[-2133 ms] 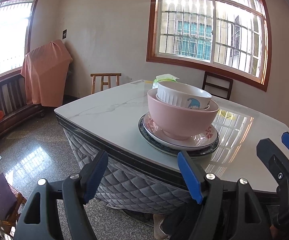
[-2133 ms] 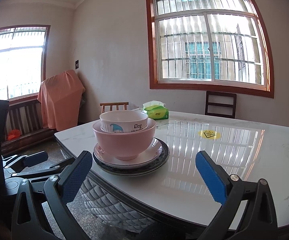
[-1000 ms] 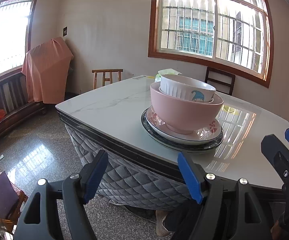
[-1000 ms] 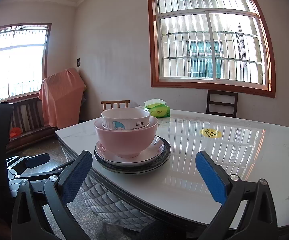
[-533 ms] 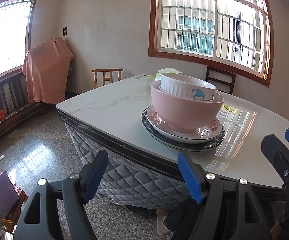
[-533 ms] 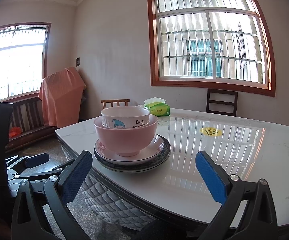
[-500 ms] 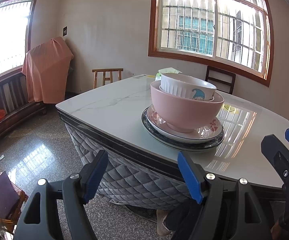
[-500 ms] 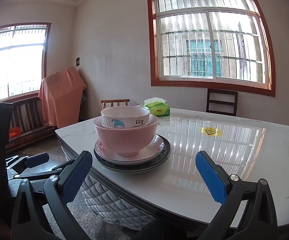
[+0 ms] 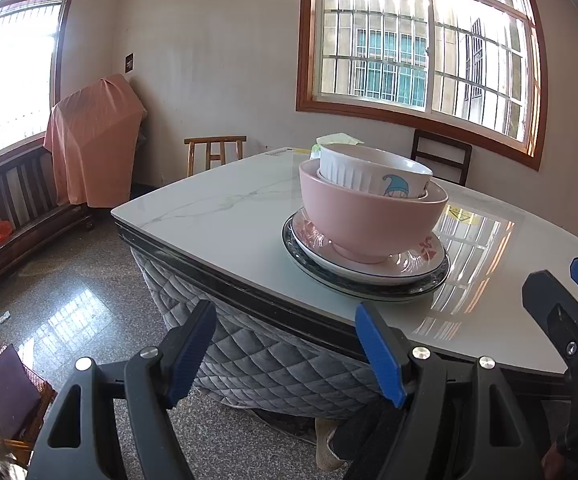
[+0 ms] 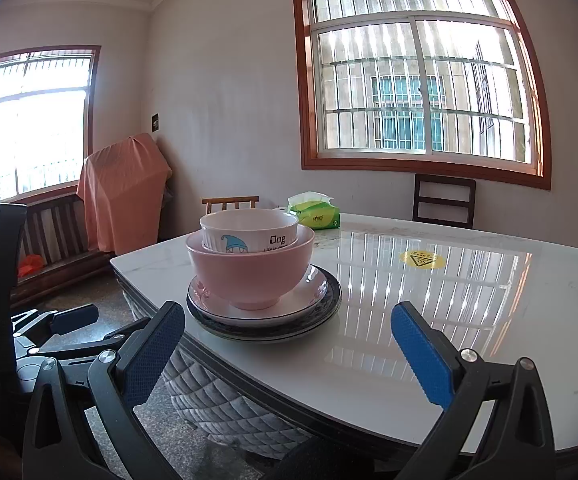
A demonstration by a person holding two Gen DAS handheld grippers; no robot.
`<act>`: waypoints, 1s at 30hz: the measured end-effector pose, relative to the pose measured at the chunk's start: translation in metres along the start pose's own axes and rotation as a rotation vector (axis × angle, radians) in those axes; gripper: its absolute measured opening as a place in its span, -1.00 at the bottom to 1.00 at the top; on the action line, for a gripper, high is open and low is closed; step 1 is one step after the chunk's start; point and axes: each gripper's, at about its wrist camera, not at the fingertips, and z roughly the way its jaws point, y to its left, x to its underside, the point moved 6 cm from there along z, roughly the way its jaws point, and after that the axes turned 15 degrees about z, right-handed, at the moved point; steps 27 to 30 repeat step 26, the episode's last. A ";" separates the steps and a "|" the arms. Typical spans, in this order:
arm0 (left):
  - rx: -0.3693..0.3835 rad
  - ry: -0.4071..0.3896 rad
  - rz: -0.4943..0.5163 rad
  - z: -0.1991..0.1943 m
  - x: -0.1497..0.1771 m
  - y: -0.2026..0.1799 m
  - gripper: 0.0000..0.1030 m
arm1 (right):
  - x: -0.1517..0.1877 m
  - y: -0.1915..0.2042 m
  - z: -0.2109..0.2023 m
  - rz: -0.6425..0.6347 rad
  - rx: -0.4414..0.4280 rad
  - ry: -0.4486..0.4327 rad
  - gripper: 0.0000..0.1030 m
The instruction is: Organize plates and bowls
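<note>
Both tongs gape wide, empty; white bowl (image 10: 249, 230) nests in pink bowl (image 10: 249, 272) atop two stacked plates (image 10: 313, 300).

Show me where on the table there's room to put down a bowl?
Bare room: the table between the stack of dishes and the yellow sticker, and left of the stack toward the corner. The stack's spot is crowded.

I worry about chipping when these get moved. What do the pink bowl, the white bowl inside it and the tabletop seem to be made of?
Pink bowl: likely glazed ceramic, with a smooth satin sheen and thick foot.
White bowl: likely glossy ceramic or porcelain, ribbed, with printed cartoon.
Tabletop: polished marble-look stone or glass, grey-veined, mirroring the window.
</note>
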 end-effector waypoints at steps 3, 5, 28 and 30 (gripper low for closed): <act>-0.001 0.001 0.004 0.000 0.000 -0.001 0.43 | 0.000 0.000 0.001 0.004 0.001 0.003 0.99; 0.002 0.001 0.009 0.000 0.000 -0.002 0.43 | 0.001 -0.001 0.001 0.005 0.002 0.003 0.99; -0.032 -0.031 0.082 -0.008 -0.025 -0.013 0.51 | -0.046 -0.189 0.030 0.049 0.384 0.145 0.99; -0.032 -0.031 0.082 -0.008 -0.025 -0.013 0.51 | -0.046 -0.189 0.030 0.049 0.384 0.145 0.99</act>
